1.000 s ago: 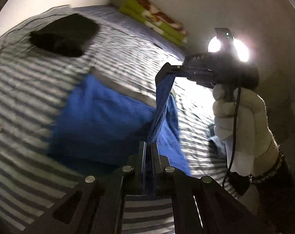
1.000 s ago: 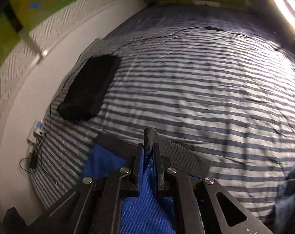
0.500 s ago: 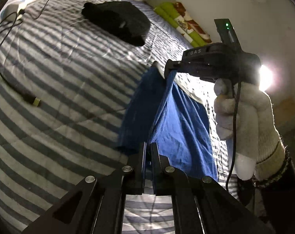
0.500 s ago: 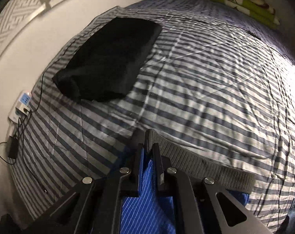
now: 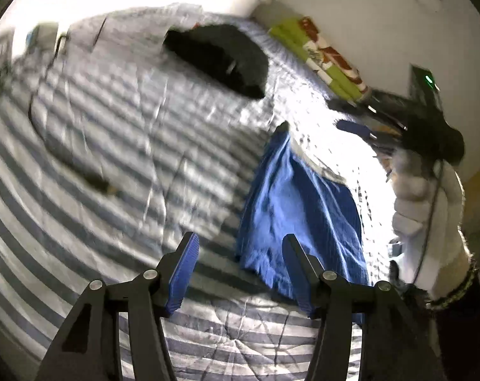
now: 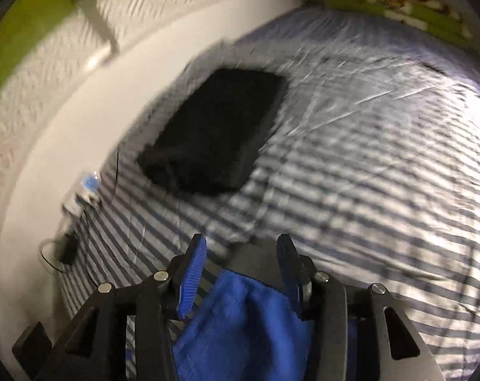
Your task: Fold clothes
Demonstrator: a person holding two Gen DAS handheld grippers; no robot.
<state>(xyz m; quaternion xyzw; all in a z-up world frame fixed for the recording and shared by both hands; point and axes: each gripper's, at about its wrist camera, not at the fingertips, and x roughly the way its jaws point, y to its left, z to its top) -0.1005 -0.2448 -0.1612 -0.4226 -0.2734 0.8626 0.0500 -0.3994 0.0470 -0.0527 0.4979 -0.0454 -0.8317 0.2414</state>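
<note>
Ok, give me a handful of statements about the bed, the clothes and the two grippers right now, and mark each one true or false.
1. The left gripper is clamped on the blue garment. False: its jaws have just opened and nothing is between the pads.
2. A folded black garment lies on the striped bedcover. True.
3. The right gripper has its jaws apart. True: they have just opened, with blue cloth lying loose between them.
4. The blue garment lies on top of the black one. False: they lie apart, with bare bedcover between them.
5. The person's hand is bare. False: it wears a white glove.
</note>
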